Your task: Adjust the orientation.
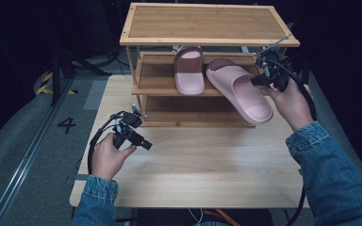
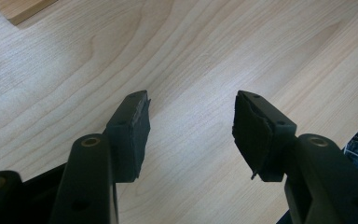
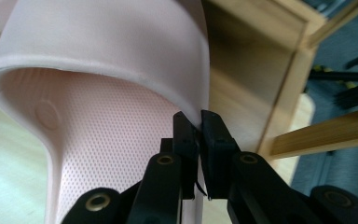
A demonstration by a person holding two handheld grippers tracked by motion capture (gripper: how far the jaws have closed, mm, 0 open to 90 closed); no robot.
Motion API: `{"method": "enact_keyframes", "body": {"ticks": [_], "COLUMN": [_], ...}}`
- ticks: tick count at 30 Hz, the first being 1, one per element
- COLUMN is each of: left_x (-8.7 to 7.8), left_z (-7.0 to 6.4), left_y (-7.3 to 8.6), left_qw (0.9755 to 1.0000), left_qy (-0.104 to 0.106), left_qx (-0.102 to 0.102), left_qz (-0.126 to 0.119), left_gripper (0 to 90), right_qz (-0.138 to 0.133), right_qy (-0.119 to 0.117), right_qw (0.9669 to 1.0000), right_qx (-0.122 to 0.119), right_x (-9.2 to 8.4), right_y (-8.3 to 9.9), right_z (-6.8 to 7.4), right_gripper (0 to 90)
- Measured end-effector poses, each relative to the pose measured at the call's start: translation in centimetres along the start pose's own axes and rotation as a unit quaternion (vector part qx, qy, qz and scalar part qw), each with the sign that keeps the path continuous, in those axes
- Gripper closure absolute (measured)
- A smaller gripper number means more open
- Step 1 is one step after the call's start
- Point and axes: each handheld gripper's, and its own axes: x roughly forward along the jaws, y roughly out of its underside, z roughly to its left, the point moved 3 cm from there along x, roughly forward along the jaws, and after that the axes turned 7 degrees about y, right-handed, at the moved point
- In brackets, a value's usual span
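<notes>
Floor number "4" (image 1: 66, 125) lies left of the wooden table (image 1: 202, 160).

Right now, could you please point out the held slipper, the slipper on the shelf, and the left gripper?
Held slipper (image 1: 245, 92), high view, on its strap.
Shelf slipper (image 1: 189, 70), high view, on its strap.
Left gripper (image 2: 191, 133), left gripper view, midway between its open fingertips.

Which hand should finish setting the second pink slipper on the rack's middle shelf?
Right. The right tool already pinches the slipper by its strap edge at the shelf; the left tool sits open over the table.
</notes>
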Motion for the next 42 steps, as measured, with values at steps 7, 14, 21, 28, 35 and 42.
{"method": "enact_keyframes", "body": {"ticks": [7, 14, 21, 28, 35, 42], "left_x": [0.1, 0.1, 0.3, 0.2, 0.4, 0.5], "left_z": [-0.1, 0.0, 0.2, 0.3, 0.2, 0.2], "left_y": [0.0, 0.0, 0.0, 0.1, -0.3, -0.9], "left_qw": [1.0, 1.0, 1.0, 1.0, 0.9999, 0.9999], "left_qy": [0.002, 0.003, 0.005, 0.007, 0.01, 0.013], "left_qx": [0.001, 0.0, -0.002, -0.003, -0.001, 0.003], "left_qz": [0.003, 0.003, 0.007, 0.006, 0.009, 0.008], "left_gripper": [45.9, 45.8, 45.7, 45.7, 45.3, 45.3], "right_qz": [-0.021, -0.052, -0.061, -0.059, -0.07, -0.054], "right_qy": [0.023, 0.035, 0.046, 0.051, 0.041, -0.03], "right_qw": [0.9995, 0.9978, 0.997, 0.9969, 0.9966, 0.9976], "right_qx": [0.001, 0.021, 0.013, 0.011, 0.012, 0.031], "right_x": [0.5, 2.2, 2.7, 2.8, 1.5, -1.0], "right_y": [0.1, 0.6, 0.0, -0.1, 0.4, 1.7], "right_z": [0.1, -0.2, 0.0, 0.1, 0.3, -0.5], "right_gripper": [85.2, 84.8, 84.6, 76.8, 62.9, 67.4]}}
